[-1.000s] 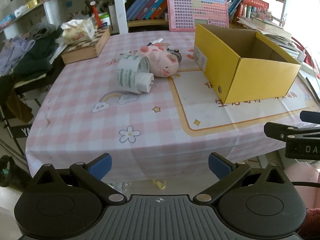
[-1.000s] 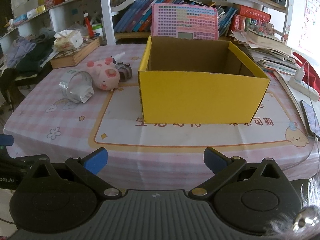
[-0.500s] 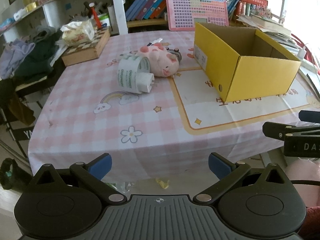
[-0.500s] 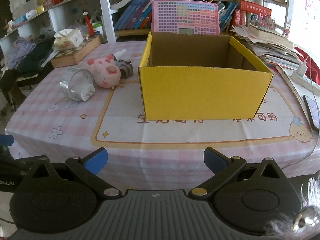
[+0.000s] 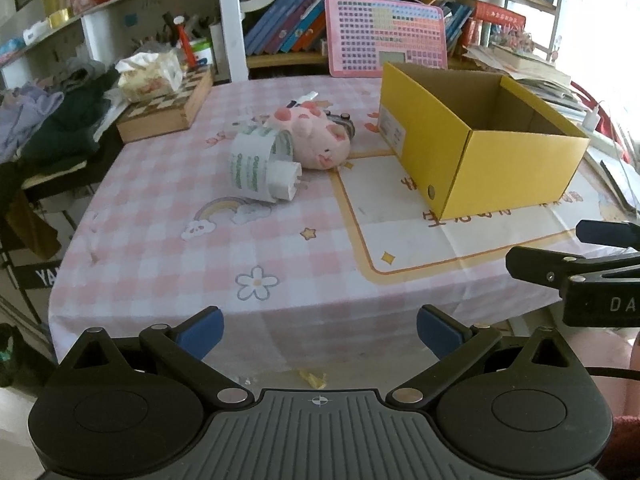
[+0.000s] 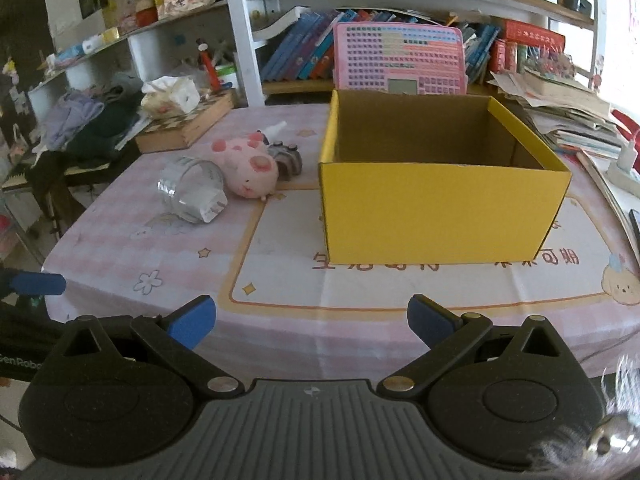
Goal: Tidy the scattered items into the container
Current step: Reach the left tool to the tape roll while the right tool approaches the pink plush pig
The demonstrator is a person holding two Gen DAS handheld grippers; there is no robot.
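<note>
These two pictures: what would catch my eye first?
The big open yellow cardboard box dominates the pink checked tablecloth, and nothing shows inside it. Left of it lie a pink plush pig and, beside that, a roll of clear tape. Both pairs of blue-tipped tongs hang open at the table's near edge.

Left gripper (image 5: 318, 330) and right gripper (image 6: 311, 320), jaws wide apart, both unladen, side by side.
</note>
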